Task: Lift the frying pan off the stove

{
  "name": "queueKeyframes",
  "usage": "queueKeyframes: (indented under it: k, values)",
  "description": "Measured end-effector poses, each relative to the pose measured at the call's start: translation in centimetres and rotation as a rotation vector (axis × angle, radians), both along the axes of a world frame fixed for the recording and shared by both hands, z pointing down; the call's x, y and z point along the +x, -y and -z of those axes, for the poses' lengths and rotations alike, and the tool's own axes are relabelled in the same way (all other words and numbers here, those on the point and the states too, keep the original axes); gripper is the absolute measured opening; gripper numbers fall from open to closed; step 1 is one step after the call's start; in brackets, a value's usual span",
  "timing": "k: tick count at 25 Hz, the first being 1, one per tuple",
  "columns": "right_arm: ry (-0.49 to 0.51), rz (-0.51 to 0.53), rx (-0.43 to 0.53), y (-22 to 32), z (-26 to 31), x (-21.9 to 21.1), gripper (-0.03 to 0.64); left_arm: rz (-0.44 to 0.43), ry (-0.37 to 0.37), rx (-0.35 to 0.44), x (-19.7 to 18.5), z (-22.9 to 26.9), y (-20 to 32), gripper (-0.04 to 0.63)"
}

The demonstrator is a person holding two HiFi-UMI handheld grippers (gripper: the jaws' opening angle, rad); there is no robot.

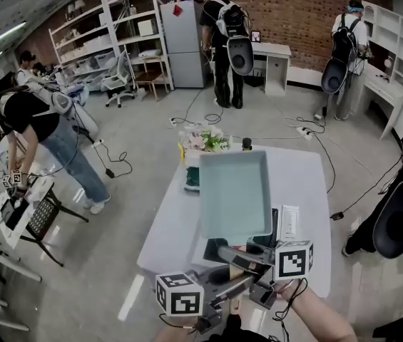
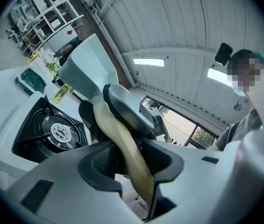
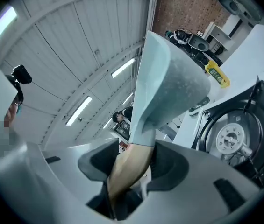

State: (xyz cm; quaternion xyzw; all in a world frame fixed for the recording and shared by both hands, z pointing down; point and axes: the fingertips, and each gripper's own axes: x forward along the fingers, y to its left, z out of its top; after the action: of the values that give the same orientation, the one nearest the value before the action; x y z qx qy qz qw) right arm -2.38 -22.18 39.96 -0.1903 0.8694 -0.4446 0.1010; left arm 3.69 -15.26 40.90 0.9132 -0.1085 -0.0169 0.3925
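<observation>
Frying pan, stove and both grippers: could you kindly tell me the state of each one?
Frying pan: raised in the air, empty.
Stove: burner bare, no flame visible.
Left gripper: fingers shut on the pan's wooden handle.
Right gripper: fingers shut on the same handle.

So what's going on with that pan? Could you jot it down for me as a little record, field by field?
Item held: pale green square frying pan with a wooden handle
Left gripper: jaws clamped on the wooden handle
Right gripper: jaws clamped on the same handle
Pan position: in the air, clear of the burner
Stove: black gas burner, nothing on it, on a white table
Nearby: bunch of flowers, yellow bottle
</observation>
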Motion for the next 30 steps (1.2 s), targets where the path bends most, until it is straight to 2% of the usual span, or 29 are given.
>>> queueKeyframes:
  k: [14,30]
  values:
    - [0.002,-0.011,0.055,0.8,2.3,0.2,0.187,0.006,0.003,0.055,0.2,1.9,0.9,0.137]
    - [-0.018,-0.011,0.084,1.2,2.2,-0.2,0.186,0.018,0.01,0.076,-0.1,1.7,1.4,0.138]
